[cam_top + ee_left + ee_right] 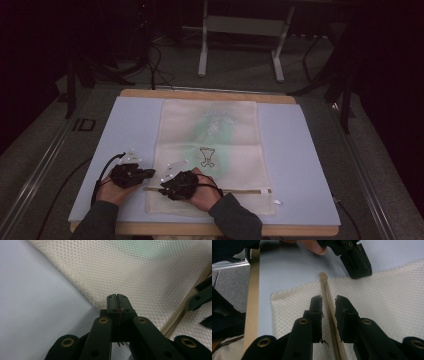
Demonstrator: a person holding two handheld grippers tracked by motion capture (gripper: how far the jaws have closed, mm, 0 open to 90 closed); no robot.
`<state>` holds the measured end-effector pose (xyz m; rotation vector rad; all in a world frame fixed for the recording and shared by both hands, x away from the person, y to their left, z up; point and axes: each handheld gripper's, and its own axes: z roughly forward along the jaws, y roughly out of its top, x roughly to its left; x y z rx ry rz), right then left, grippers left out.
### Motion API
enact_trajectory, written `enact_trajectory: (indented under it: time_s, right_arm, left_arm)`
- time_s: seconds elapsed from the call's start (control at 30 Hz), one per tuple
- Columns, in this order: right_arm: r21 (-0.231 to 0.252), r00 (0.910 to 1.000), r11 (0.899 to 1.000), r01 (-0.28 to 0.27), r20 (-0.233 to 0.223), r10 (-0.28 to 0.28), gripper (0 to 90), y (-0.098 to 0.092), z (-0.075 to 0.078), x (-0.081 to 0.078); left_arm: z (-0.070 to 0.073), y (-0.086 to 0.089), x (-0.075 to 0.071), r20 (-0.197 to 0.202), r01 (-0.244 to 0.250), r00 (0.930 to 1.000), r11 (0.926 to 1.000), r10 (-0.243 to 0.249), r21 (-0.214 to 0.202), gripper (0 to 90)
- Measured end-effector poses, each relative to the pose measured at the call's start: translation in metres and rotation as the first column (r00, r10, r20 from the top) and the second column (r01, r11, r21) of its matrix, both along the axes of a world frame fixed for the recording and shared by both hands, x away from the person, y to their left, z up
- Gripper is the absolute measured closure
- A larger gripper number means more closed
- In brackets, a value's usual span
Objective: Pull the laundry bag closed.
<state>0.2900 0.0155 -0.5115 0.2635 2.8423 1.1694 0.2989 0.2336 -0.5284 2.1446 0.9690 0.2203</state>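
A cream mesh laundry bag (pixel 210 150) lies flat on the counter (pixel 300 150), its zipper (pixel 329 305) running crosswise. The left hand-held gripper (pixel 116 298) is closed, empty, at the bag's edge; the right hand-held gripper (pixel 328 305), slightly open, straddles the zipper.

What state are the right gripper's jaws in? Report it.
Open: the right gripper has a clear gap between its jaws, straddling the tan zipper strip on the mesh bag.

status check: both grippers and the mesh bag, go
Left gripper shut, empty, at the mesh bag's left edge. Right gripper open, fingers straddling the zipper strip, not clamped. Blue mat around the bag bare, nothing in the way.
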Motion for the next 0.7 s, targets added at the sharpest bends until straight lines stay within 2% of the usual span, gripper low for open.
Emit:
enact_trajectory:
  time_s: [0.1,0.23,0.7]
  right_arm:
    - [0.000,1.0000,1.000,-0.003,-0.006,0.003,77.1,0.007,-0.002,0.002]
    - [-0.013,0.9999,1.000,-0.014,0.007,0.015,78.6,0.017,-0.003,0.003]
    - [-0.014,0.9998,1.000,-0.014,-0.015,0.013,75.4,0.045,-0.011,0.008]
  left_arm:
    - [0.001,0.002,0.000,0.008,-0.017,0.9998,0.9998,0.017,-0.007,89.6]
    - [0.002,0.004,0.000,0.011,-0.030,0.9995,0.9995,0.030,-0.013,89.5]
    - [0.005,0.011,-0.001,0.019,-0.051,0.9985,0.9981,0.051,-0.035,88.9]
